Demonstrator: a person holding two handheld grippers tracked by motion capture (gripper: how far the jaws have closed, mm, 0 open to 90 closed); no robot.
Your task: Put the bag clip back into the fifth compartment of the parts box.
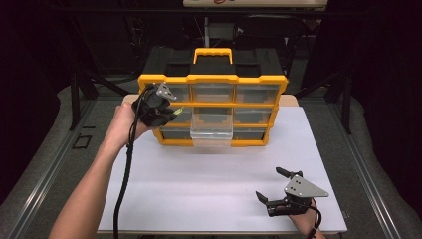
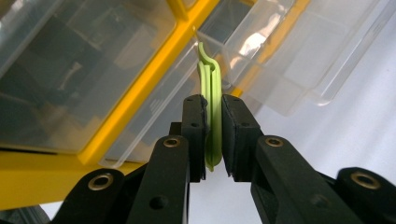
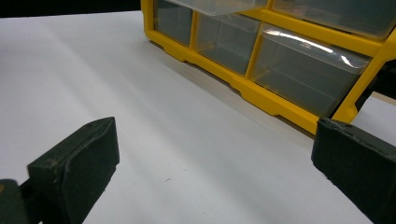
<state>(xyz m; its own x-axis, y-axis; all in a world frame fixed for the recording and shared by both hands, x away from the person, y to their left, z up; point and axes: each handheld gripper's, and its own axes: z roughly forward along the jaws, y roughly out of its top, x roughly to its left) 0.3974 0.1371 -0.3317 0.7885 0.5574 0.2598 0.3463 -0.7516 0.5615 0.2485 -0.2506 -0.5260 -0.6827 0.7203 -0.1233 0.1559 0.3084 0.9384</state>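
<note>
A yellow and black drawer cabinet [image 1: 213, 94] stood at the twelve o'clock end of the white table [image 1: 219, 184], its clear middle drawer [image 1: 212, 130] pulled out toward six o'clock. The left gripper [image 1: 171, 113], held up at about ten o'clock against the cabinet's left column, was clenched on a thin green plastic strip [image 2: 211, 116]; in the left gripper view the strip stood upright between the black jaws, its curved tip just beside the open drawer's corner. The right gripper [image 1: 271, 188] rested low at about five o'clock, well apart from the cabinet, jaws spread wide and grasping nothing
</note>
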